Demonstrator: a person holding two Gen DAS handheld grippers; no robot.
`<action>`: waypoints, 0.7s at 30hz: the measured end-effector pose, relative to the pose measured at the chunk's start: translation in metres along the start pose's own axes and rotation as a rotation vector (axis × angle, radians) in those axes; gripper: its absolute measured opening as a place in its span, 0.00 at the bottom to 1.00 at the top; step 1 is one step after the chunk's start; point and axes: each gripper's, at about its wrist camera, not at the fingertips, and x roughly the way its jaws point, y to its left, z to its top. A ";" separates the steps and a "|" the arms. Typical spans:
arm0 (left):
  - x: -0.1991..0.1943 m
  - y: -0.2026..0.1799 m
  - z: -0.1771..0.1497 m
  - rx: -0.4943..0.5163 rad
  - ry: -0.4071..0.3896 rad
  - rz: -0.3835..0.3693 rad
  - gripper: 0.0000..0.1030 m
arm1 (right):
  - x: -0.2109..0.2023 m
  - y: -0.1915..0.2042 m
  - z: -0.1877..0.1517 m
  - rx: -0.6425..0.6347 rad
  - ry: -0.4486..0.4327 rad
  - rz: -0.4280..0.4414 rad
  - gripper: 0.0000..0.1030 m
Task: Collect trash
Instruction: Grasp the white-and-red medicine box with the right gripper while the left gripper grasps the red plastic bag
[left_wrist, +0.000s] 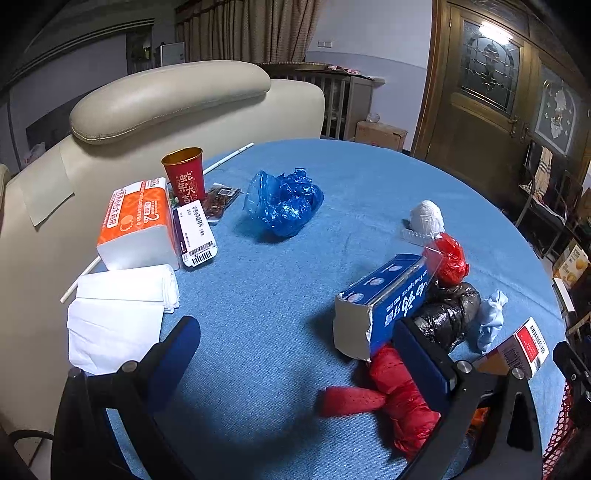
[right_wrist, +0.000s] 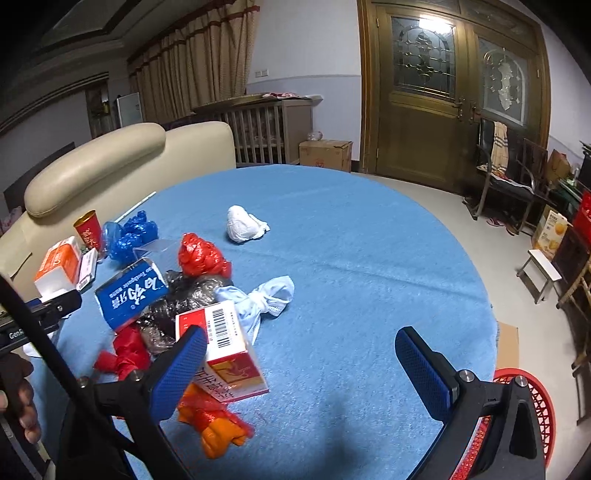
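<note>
Trash lies on a round blue table (left_wrist: 280, 280). My left gripper (left_wrist: 299, 343) is open and empty; its right finger (left_wrist: 424, 358) stands beside a blue toothpaste box (left_wrist: 384, 295) and a red bag (left_wrist: 399, 391). A crumpled blue bag (left_wrist: 284, 201), a white wad (left_wrist: 428, 218), a red bag (left_wrist: 450, 258) and a black bag (left_wrist: 450, 314) lie beyond. My right gripper (right_wrist: 303, 369) is open and empty; its left finger (right_wrist: 181, 373) is next to a red-and-white box (right_wrist: 225, 347) over an orange bag (right_wrist: 218, 424). A white knotted bag (right_wrist: 266, 299) lies behind.
A red cup (left_wrist: 186, 177), an orange tissue pack (left_wrist: 138, 225), a small white box (left_wrist: 195, 232) and loose tissues (left_wrist: 118, 314) sit at the table's left by a beige sofa (left_wrist: 155, 99). A red mesh basket (right_wrist: 528, 413) stands below the table's right edge.
</note>
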 end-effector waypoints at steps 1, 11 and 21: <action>0.000 0.000 0.000 0.000 -0.001 -0.001 1.00 | 0.001 0.000 0.001 0.000 0.002 0.000 1.00; -0.002 -0.002 -0.001 0.009 -0.003 -0.005 1.00 | 0.000 0.002 0.001 -0.001 0.005 0.019 1.00; -0.005 -0.002 0.002 0.010 -0.013 -0.009 1.00 | 0.000 0.002 0.001 0.002 0.004 0.024 1.00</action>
